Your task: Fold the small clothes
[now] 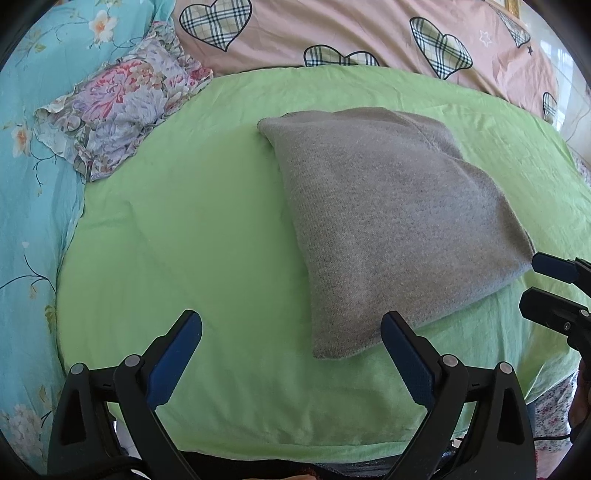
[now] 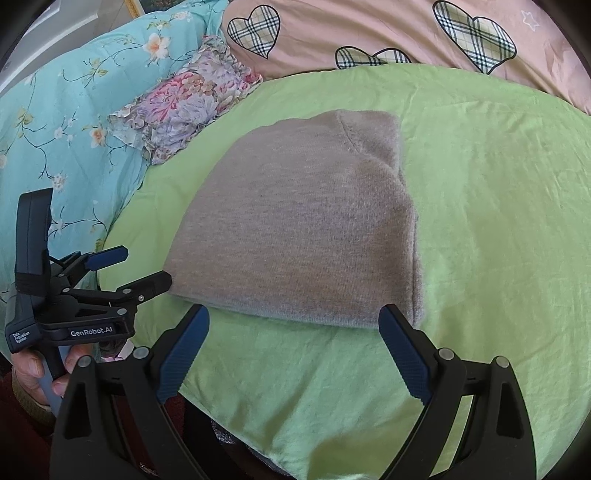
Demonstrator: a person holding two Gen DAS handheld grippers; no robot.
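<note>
A grey knitted garment (image 1: 388, 221) lies folded into a thick rectangle on a green sheet (image 1: 192, 229); it also shows in the right wrist view (image 2: 306, 229). My left gripper (image 1: 291, 328) is open and empty, hovering just short of the garment's near left corner. It shows in the right wrist view (image 2: 144, 267) at the garment's left edge. My right gripper (image 2: 293, 325) is open and empty, just short of the garment's near edge. It shows in the left wrist view (image 1: 532, 282) by the garment's right corner.
A floral ruffled cloth (image 1: 122, 107) lies at the green sheet's far left corner, also seen in the right wrist view (image 2: 184, 107). A turquoise flowered bedcover (image 1: 33, 177) lies left. A pink quilt with plaid hearts (image 1: 332, 33) lies behind.
</note>
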